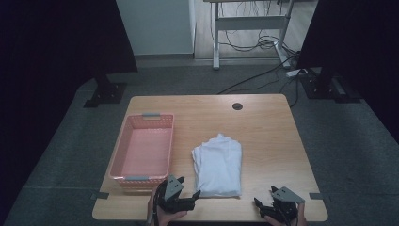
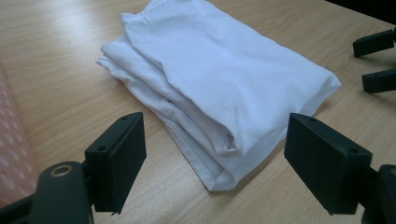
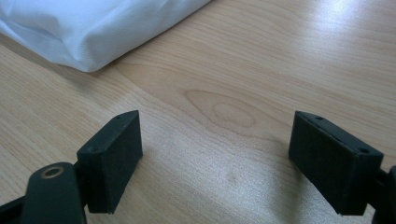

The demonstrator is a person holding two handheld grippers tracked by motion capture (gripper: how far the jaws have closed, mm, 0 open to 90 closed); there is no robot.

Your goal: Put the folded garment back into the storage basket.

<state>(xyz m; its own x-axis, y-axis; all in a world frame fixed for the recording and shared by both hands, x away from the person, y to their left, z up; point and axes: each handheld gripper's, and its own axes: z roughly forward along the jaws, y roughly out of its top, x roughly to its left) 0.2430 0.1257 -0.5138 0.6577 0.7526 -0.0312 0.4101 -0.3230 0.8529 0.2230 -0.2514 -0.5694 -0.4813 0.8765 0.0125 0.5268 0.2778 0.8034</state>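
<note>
A folded white cloth [image 1: 217,165] lies on the wooden table [image 1: 263,136], just right of a pink basket [image 1: 142,150]. My left gripper [image 1: 190,197] rests near the table's front edge, at the cloth's near left corner, jaws wide open and empty. In the left gripper view the cloth [image 2: 219,79] lies ahead of the left gripper [image 2: 219,163], its near corner reaching between the jaws. My right gripper [image 1: 259,203] sits open at the front right, a little right of the cloth. In the right gripper view the cloth's corner [image 3: 93,28] lies ahead to the left of the right gripper [image 3: 219,154].
The pink basket holds nothing and stands at the table's left. A round cable hole [image 1: 237,106] sits near the far edge. Beyond the table are dark screens on stands, a desk frame [image 1: 249,28] and floor cables. The right gripper's jaws [image 2: 376,60] appear in the left gripper view.
</note>
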